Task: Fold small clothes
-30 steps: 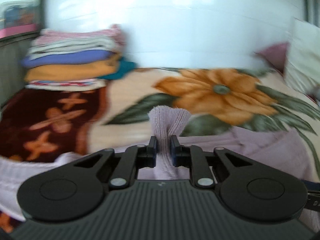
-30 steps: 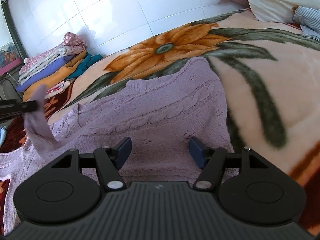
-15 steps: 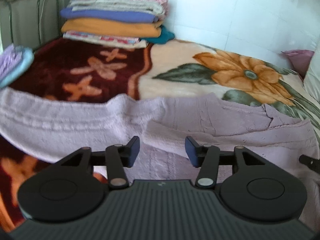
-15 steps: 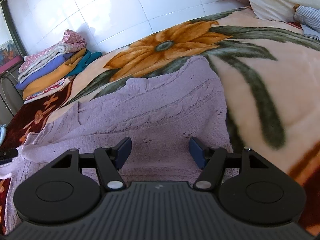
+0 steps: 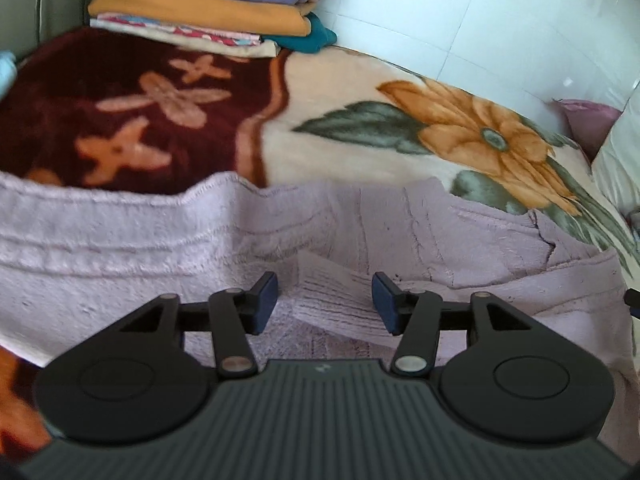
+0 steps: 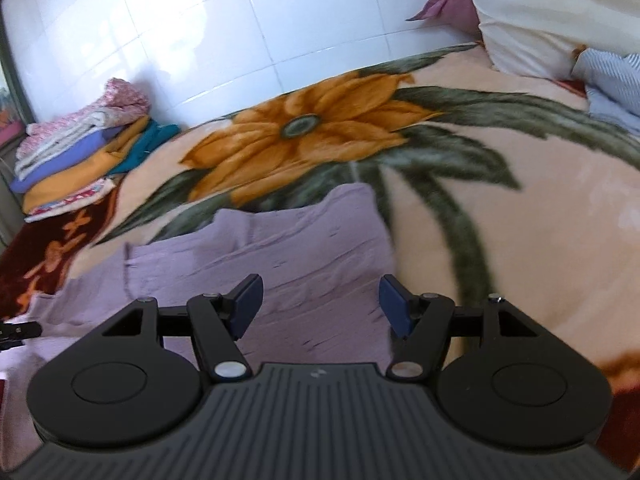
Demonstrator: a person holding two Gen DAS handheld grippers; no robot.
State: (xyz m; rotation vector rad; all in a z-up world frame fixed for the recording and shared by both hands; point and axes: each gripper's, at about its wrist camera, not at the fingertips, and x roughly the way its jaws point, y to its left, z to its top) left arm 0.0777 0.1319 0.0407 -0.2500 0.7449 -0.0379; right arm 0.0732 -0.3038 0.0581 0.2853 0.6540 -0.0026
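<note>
A flower-printed bed blanket (image 6: 500, 240) carries a lilac knit sweater (image 5: 160, 248), stacked folded clothes (image 5: 200, 12) and pillows (image 6: 540, 12).

The right gripper (image 6: 320, 306), jaws spread, hovers over a lilac sweater (image 6: 280, 256) on the floral blanket (image 6: 500, 240) at lower centre.

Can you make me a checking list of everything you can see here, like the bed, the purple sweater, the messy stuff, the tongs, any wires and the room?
Surface: bed with a flower blanket, cream with an orange flower, dark red at one end.
Job's things: lilac knit sweater lying spread on the blanket, a sleeve folded over its middle.
Clutter: pile of folded clothes by the wall; pillows; striped cloth.
Grippers: left tongs open above the folded sleeve, holding nothing; right tongs open above the sweater, holding nothing.
Cables: nothing seen.
Surroundings: white tiled wall behind the bed.
</note>
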